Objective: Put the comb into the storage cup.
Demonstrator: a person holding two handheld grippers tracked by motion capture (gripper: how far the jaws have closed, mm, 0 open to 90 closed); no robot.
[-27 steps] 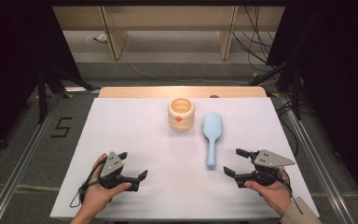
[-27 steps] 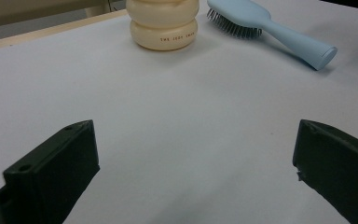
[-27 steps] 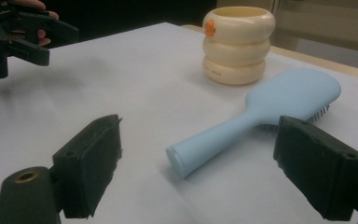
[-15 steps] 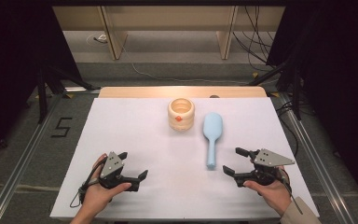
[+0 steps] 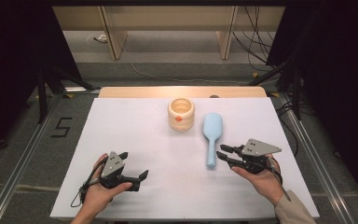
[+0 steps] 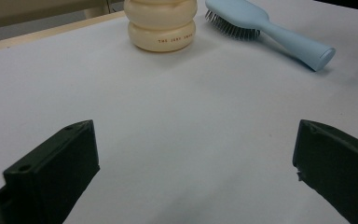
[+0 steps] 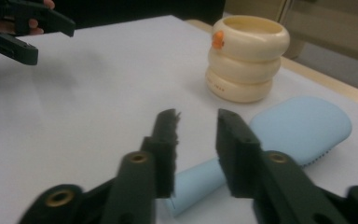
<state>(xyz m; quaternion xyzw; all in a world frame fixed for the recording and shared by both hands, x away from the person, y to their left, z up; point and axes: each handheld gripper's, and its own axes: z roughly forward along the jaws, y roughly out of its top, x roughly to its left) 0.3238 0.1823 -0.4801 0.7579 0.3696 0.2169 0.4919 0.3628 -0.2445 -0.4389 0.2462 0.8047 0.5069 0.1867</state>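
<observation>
A cream ringed cup (image 5: 181, 113) with an orange dot stands at the middle back of the white table (image 5: 135, 135). Just to its right lies a light blue hairbrush (image 5: 211, 133), bristles down, its handle pointing toward me. My right gripper (image 5: 220, 151) hovers at the handle's near end, open with a narrow gap and nothing between its fingers. In the right gripper view the gripper (image 7: 196, 126) is over the handle end (image 7: 193, 184). My left gripper (image 5: 134, 164) rests at the front left, wide open and empty. The left gripper view has the cup (image 6: 161, 25) and the brush (image 6: 265, 28) far ahead.
A wooden strip (image 5: 135, 91) runs along the table's far edge. Dark stands and cables flank both sides, and a "5" mark (image 5: 61, 127) is on the floor at the left. The other hand's gripper (image 7: 14, 28) appears far off in the right gripper view.
My right gripper has moved left and forward to the brush handle's end, and its jaws have narrowed. The left gripper has stayed put.
</observation>
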